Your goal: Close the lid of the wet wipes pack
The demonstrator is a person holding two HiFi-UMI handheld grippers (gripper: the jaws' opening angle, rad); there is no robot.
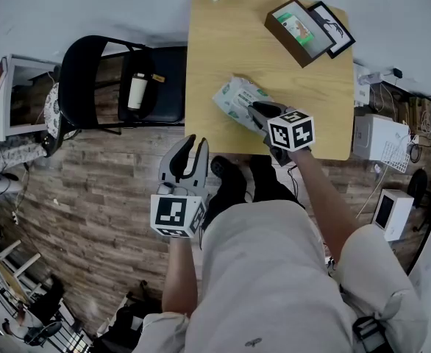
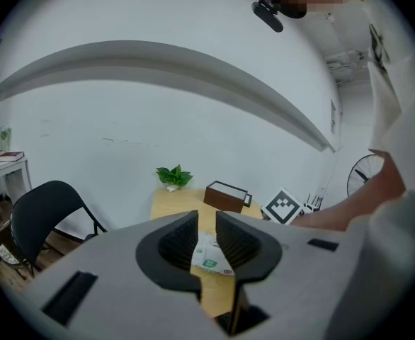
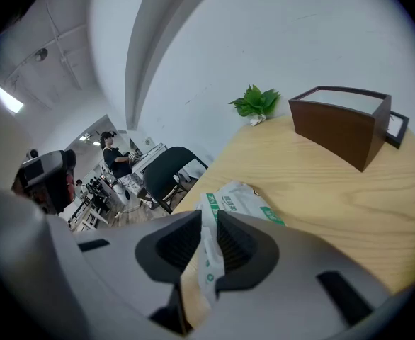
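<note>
Right gripper [image 1: 255, 110] pinches the raised lid flap [image 3: 209, 257] of the wet wipes pack [image 1: 236, 98]. The pack lies mid-frame near the table [image 1: 223, 43] edge, its long axis running up-left from the jaws. Left gripper [image 1: 193, 147] hangs lower left, off the table and farther away, its jaws slightly parted and empty.

The wipes pack [image 1: 239, 98] is white-green, the table [image 1: 223, 43] tan.
</note>
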